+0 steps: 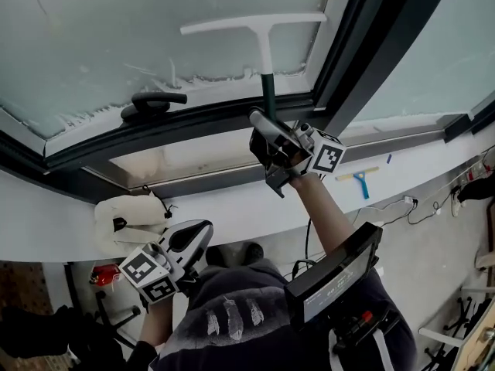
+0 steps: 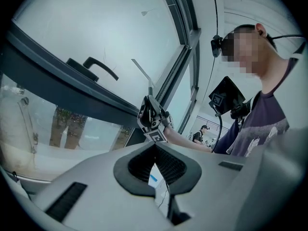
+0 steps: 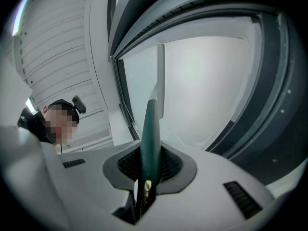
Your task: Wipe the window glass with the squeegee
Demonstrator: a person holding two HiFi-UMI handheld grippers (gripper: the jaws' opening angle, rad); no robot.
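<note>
Right now my right gripper [image 3: 149, 166] is pinched tight on the dark green handle of the squeegee [image 1: 264, 37], the handle running straight out between its two jaws in the right gripper view. From the head view that gripper is raised in front of the dark window frame [image 1: 193, 126], and the handle goes from it to the white T-shaped blade, which lies crosswise on the window glass [image 1: 116, 29], well into the pane. I cannot tell whether the blade's whole edge presses the glass. A ragged line of white foam [image 1: 209, 77] runs along the edge of the pane nearest the frame, close to the black window handle [image 1: 153, 103]. My left gripper [image 1: 189, 242] hangs low near my body, beside a crumpled white cloth [image 1: 128, 219] on the pale sill [image 1: 232, 207]; its jaws are pressed together with nothing between them. A second, small squeegee [image 1: 360, 181] with a blue handle lies farther along the sill, to the right.
</note>
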